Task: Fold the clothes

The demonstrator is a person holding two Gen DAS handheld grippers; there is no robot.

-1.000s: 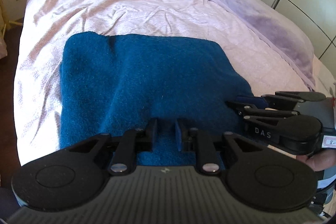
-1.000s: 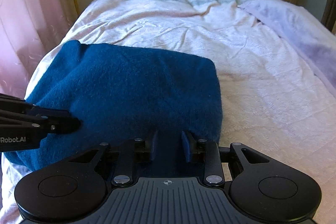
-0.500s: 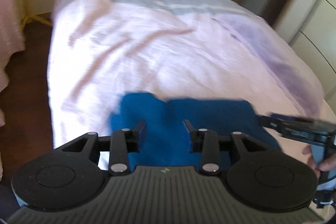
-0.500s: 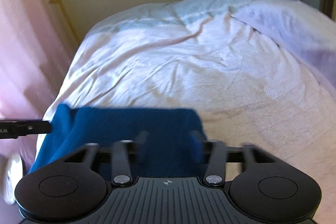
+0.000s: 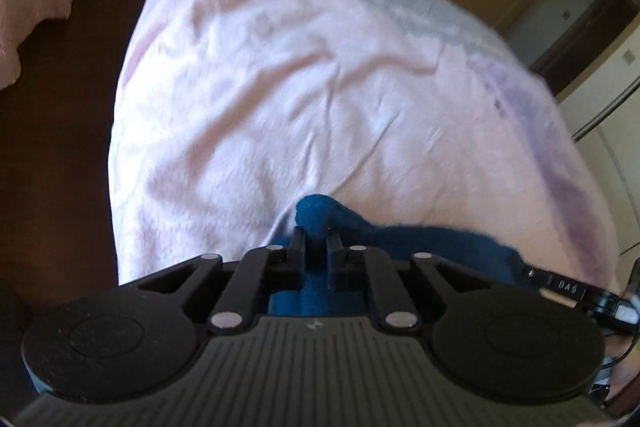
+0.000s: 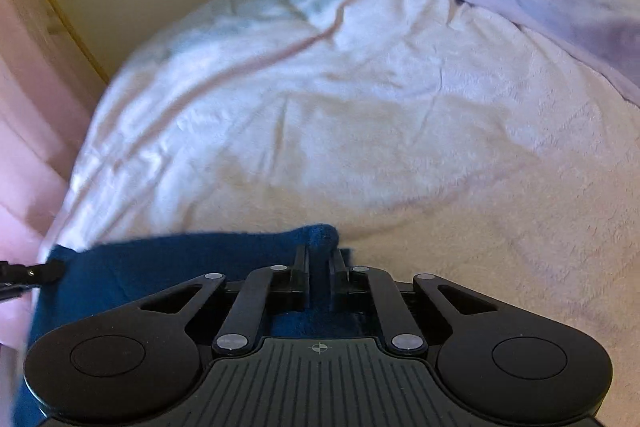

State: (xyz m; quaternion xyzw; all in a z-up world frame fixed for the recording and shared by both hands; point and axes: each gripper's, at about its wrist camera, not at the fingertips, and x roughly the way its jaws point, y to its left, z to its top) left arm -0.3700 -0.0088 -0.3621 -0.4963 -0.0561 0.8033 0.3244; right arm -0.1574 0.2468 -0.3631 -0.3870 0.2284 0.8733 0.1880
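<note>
Both grippers have pulled back toward the near edge of the bed (image 5: 304, 99), and far less of the blue garment (image 6: 168, 267) shows than a second ago, when it lay spread flat and wide. The left gripper (image 5: 316, 241) has just been closing and now pinches a bunched corner of the blue cloth. The right gripper (image 6: 319, 259) has likewise just been closing and clamps the other corner, the top edge stretched between them. White letters "DAS" read on the right gripper's side in the left wrist view.
</note>
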